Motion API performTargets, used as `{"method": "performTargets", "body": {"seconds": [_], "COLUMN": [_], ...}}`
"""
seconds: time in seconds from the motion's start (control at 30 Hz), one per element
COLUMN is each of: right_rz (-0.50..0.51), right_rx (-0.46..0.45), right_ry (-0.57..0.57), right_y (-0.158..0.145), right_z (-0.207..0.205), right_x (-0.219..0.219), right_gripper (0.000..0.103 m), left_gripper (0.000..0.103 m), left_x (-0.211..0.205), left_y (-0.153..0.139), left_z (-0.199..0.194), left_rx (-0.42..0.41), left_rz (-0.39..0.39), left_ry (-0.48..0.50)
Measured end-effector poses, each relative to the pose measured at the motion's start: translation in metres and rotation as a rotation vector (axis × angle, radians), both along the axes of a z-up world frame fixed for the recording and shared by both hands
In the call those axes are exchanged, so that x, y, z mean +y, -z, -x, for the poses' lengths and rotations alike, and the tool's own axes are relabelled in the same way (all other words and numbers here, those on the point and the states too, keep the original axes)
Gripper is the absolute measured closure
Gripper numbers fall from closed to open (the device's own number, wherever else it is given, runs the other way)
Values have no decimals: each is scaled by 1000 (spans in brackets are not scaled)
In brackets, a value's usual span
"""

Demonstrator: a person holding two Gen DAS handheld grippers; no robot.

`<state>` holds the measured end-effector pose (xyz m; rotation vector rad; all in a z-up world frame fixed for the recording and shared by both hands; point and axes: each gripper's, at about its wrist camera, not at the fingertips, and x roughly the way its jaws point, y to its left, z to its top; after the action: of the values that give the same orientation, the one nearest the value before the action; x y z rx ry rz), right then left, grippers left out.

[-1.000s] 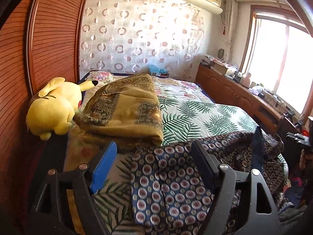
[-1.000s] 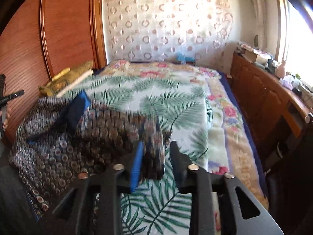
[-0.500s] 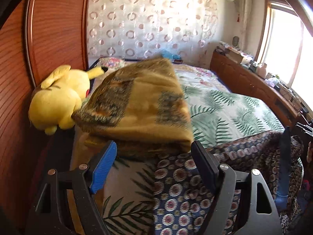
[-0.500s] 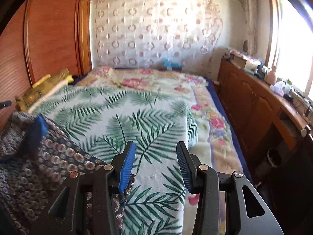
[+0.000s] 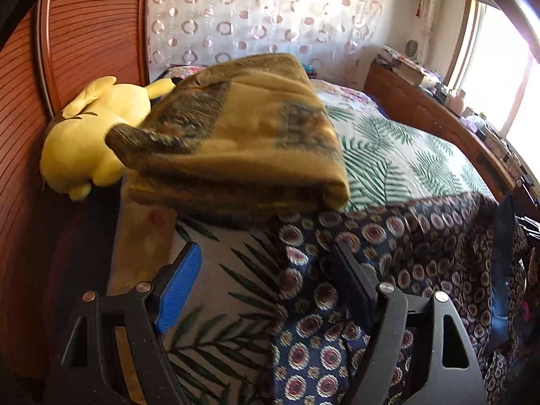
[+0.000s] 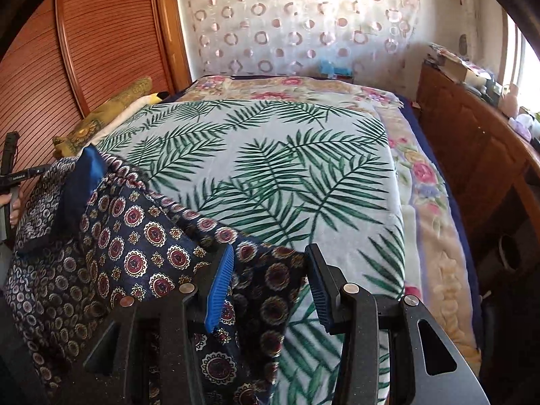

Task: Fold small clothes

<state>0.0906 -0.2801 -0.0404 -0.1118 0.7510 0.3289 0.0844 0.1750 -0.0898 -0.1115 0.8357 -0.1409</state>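
Between the two spread fingers of the left gripper [image 5: 266,287], only palm-leaf bedspread [image 5: 388,165] and the near edge of one navy patterned garment [image 5: 422,246]; jaws wide apart, holding nothing. Just beyond the fingertips, one folded mustard-brown blanket [image 5: 243,135], with one yellow plush toy [image 5: 87,135] touching its left side against the ribbed wooden wardrobe [image 5: 87,33]. Between the two fingers of the right gripper [image 6: 270,283], also parted and gripping nothing, a corner of the same single garment [image 6: 135,243], spread over the near left part of the bed and draping off its front edge, with one plain blue lining patch [image 6: 84,175] showing at its far left. Further out, one floral blanket [image 6: 422,168] under the leaf spread, one circle-print curtain [image 6: 297,23] at the head, one wooden cabinet [image 6: 479,155] along the right.
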Motion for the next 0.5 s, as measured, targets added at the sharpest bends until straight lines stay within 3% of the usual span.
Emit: {"method": "performTargets", "body": {"seconds": [0.03,0.5], "right_rz": [-5,5], "right_rx": [5,57], "right_ry": [-4,8], "right_y": [1,24], "right_z": [3,17], "right_x": [3,-3], "right_gripper": [45,40], "left_gripper": [24,24], "left_x": [-2,-15], "left_y": [3,11], "left_z": [1,13], "left_rx": [10,42], "left_rz": [-3,-19], "left_ry": [6,31]}}
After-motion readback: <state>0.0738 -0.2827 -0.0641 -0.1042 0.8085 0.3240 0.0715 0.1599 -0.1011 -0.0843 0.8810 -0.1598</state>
